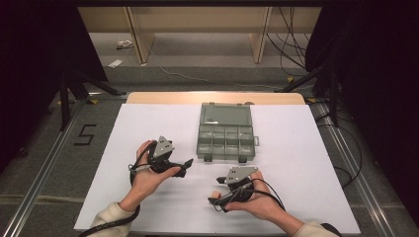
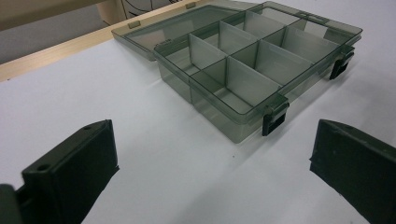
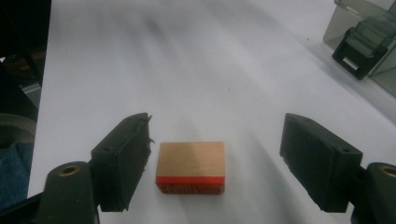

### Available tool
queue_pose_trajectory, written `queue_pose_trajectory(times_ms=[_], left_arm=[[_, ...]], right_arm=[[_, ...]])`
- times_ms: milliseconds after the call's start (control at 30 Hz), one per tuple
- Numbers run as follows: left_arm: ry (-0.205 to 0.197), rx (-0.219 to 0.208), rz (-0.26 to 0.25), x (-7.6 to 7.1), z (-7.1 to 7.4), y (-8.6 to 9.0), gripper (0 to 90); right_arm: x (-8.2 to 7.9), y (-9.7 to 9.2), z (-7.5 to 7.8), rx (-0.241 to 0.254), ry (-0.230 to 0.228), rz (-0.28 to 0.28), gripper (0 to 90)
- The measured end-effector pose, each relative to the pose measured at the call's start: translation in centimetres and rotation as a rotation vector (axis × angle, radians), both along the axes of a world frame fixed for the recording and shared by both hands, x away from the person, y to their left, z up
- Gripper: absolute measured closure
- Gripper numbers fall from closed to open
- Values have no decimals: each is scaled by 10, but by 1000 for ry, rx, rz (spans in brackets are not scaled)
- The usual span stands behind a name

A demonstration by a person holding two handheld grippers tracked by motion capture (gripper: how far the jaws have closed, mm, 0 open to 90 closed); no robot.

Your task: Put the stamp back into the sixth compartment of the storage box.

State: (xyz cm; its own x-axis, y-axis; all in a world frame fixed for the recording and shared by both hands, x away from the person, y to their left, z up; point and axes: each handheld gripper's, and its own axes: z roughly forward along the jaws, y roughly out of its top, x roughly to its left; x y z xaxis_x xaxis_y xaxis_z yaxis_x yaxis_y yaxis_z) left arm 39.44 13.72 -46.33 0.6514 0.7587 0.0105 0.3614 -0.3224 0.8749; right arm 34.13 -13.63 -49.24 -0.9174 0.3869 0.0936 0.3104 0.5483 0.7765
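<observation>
Between the open jaws, wooden block

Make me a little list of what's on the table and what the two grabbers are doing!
Box: clear grey organizer box, lid open, compartments look empty
Block: small wooden block with a red stripe, lying on the white table
Right gripper: open, jaws on either side of the block, not pressing it
Left gripper: open, holding nothing, pointing at the box
Block in box: not yet

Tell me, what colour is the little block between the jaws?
The block is light wood with a red band along one edge, clearest in the right gripper view.
</observation>
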Motion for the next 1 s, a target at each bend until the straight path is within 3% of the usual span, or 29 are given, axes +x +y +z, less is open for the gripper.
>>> queue_pose_trajectory(times_ms=[267, 533, 1000], left_arm=[[-6, 1, -5, 0, 1, 1, 0], [-6, 0, -2, 0, 0, 1, 0], [-12, -3, 3, 0, 1, 2, 0]], right_arm=[[-7, 8, -6, -65, -1, 42, 339], [-9, 10, -6, -104, -50, 42, 403], [-9, 9, -4, -103, -50, 45, 552]])
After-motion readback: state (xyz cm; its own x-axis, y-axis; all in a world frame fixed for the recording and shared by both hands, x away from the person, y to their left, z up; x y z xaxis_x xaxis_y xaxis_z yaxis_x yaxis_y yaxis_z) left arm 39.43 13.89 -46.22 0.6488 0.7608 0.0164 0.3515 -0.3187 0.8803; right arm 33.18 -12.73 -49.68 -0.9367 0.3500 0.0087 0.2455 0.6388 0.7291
